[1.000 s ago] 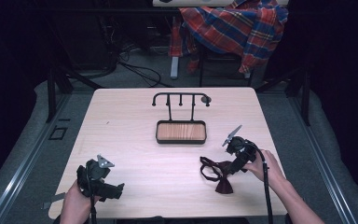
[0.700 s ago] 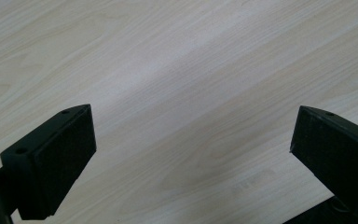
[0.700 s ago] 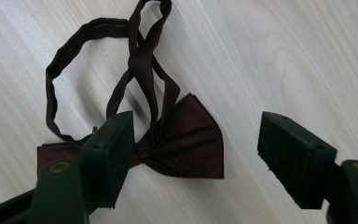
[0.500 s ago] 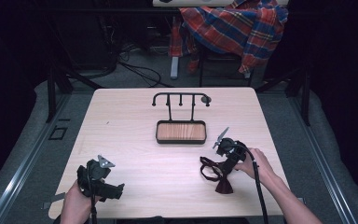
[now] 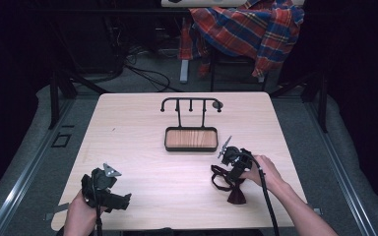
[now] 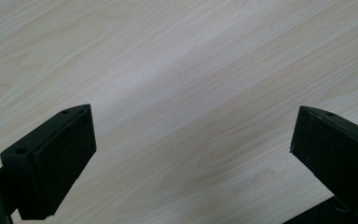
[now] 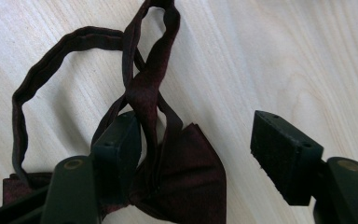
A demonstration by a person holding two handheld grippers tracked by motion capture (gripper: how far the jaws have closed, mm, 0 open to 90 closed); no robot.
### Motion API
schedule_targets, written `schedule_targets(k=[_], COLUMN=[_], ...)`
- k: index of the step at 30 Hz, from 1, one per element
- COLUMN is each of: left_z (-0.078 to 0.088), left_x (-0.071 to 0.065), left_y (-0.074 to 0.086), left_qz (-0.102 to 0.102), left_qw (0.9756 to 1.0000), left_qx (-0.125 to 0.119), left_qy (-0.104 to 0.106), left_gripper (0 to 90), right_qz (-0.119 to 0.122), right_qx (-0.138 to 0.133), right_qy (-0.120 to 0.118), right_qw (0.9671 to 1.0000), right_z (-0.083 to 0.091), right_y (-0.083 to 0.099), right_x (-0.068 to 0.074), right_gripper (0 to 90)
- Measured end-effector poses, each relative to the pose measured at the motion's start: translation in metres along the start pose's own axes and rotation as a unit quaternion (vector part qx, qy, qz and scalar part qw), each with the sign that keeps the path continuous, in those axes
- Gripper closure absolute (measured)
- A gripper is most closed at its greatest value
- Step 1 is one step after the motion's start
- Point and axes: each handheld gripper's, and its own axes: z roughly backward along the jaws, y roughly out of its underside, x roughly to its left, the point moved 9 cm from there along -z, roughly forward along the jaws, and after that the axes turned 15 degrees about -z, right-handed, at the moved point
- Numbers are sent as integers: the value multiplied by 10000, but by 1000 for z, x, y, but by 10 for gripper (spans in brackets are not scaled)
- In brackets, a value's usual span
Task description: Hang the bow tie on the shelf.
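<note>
Bow tie (image 7: 182,172) lies on the worktop (image 5: 177,182) at near right, between the right gripper's (image 7: 200,149) closing, still spread fingers (image 7: 279,156); left gripper's (image 6: 191,140) fingers spread.

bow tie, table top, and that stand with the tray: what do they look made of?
Bow tie: dark red woven cloth, slight sheen, soft folds and a limp strap.
Table: pale wood-grain surface, smooth matte; likely laminate, could be veneer.
Stand: thin black rods with hooks, probably painted metal.
Tray: black rim, reddish wood-look floor; real wood or print, can't tell.
</note>
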Motion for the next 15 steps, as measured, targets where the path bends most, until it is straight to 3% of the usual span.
schedule_targets(k=[5,15], left_z=[0,-1], left_x=[0,-1], left_y=[0,0], left_qz=[-22,-31], left_qw=[10000,10000], left_qx=[24,42], left_qy=[5,-1], left_gripper=[1,1], right_qz=[122,95], right_qx=[177,112], right_qy=[-34,-249], right_qw=[9998,9996], right_z=[-6,-8], right_y=[-1,-4], right_x=[4,9], right_gripper=[404,582])
